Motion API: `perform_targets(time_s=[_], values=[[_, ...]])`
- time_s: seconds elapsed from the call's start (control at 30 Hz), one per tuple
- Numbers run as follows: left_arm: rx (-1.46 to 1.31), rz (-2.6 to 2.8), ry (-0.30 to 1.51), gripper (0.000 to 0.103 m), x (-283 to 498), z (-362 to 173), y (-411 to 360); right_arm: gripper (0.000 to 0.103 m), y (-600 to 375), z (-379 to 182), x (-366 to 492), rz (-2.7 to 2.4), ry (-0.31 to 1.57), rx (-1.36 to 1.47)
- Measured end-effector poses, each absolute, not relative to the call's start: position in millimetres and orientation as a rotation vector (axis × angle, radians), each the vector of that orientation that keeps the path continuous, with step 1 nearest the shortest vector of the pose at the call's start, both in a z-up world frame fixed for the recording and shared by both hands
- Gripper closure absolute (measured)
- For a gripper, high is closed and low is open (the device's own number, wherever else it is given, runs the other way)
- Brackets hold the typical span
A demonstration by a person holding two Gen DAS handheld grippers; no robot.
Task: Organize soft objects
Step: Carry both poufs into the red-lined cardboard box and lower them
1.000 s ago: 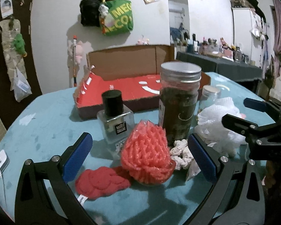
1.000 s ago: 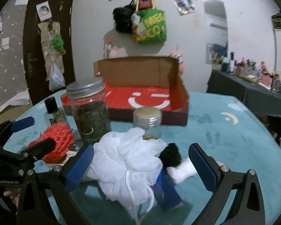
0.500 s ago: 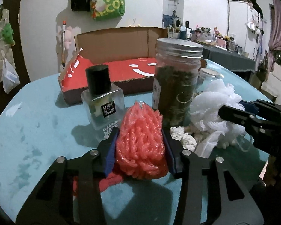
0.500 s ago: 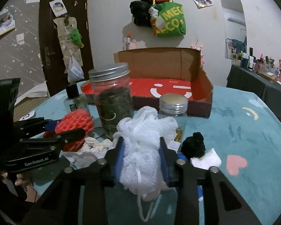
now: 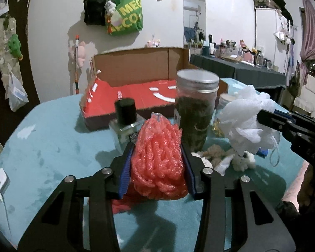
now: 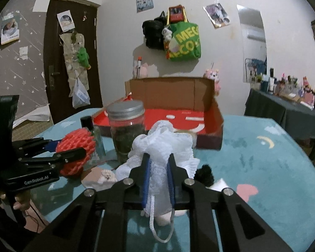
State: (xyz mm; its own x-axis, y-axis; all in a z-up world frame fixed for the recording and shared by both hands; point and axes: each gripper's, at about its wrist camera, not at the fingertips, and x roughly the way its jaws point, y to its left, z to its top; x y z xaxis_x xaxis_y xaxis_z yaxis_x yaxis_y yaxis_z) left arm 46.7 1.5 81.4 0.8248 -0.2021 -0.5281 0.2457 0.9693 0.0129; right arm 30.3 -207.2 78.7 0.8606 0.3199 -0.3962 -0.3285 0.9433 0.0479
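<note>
The round table (image 6: 273,157), covered in teal cloth, carries an open cardboard box (image 6: 170,115) with a red floor near its far edge; nothing lies in it yet. In front stand a metal-lidded jar (image 5: 196,107) and a black-capped bottle (image 5: 126,121). A second ago both tongs gaped wide. Now the right gripper (image 6: 158,180) is closing hard on the white mesh bath pouf (image 6: 163,147), and the left gripper (image 5: 158,163) pinches the red foam net (image 5: 158,157). Both soft things look gripped, probably ready for the box.
</note>
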Motion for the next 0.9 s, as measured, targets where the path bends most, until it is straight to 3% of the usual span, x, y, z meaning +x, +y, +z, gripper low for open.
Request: perform_targets(time_s=[0.53, 0.9], values=[[0.091, -0.203, 0.411, 0.063, 52.3, 144.7, 18.4, 0.088, -214.9, 130.4, 45.5, 0.326, 0.288, -0.043], [0.084, -0.295, 0.508, 0.063, 115.0, 163.9, 26.2, 0.087, -205.7, 145.7, 98.2, 0.397, 0.366, -0.088]])
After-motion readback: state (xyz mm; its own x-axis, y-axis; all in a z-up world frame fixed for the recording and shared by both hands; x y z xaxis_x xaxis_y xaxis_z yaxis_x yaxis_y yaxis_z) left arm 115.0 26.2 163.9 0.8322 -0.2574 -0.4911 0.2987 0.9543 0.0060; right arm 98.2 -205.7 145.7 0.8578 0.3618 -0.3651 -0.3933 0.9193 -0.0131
